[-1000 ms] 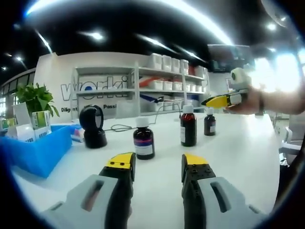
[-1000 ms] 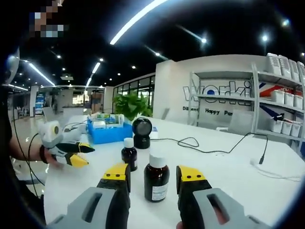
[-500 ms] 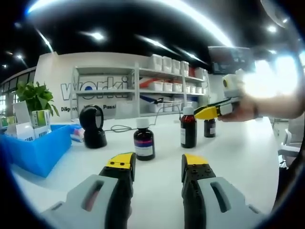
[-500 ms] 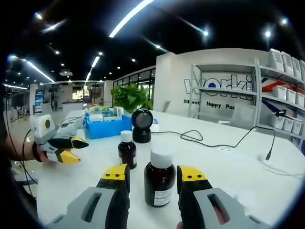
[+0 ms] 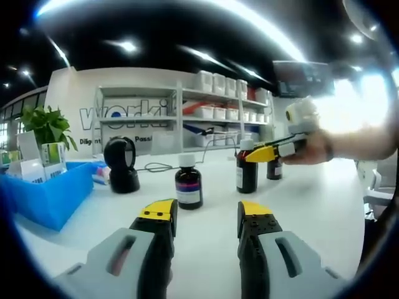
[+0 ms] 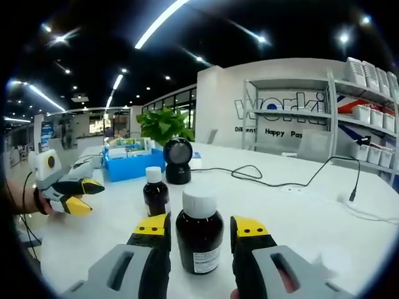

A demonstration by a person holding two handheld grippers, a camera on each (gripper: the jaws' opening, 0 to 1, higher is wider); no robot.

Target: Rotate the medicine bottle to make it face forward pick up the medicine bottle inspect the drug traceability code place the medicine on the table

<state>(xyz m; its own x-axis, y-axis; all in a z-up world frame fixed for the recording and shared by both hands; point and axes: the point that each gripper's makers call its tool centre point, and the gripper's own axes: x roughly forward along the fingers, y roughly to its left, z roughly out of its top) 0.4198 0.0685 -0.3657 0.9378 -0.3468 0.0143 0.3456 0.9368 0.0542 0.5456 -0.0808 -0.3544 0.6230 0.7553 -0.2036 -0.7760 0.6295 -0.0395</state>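
Sitting between the two yellow-tipped jaws of the right gripper [image 6: 199,229], low in the middle of the right gripper view, is a dark medicine bottle [image 6: 199,237] with a white cap. The jaws are apart, one on each side of the bottle. I cannot tell if they touch it. The bottle stands upright on the white table [image 6: 299,218], with a white label low on its front. Just behind it, a bit to the left, stands a smaller dark bottle [image 6: 155,193] with a white cap. At the left edge of this view a hand holds the left gripper [image 6: 80,194] above the table, with its yellow tips close together.

Low in the left gripper view, the left gripper's [image 5: 204,213] own jaws are apart and hold nothing. Past them stands a short bottle [image 5: 187,184] with a white cap. To the right, the right gripper [image 5: 259,154] reaches in from the right side of the frame, held by a hand [image 5: 315,146], and its yellow tip is up against the medicine bottle [image 5: 247,168]. A small bottle [image 5: 274,167] stands just behind.

Farther back on the table are a black round scanner [image 6: 177,161], a black cable [image 6: 274,180], and a blue bin [image 5: 47,193] with boxes in it. A green plant [image 6: 163,124] stands beyond the bin. White shelves [image 6: 349,118] with boxes line the far wall.
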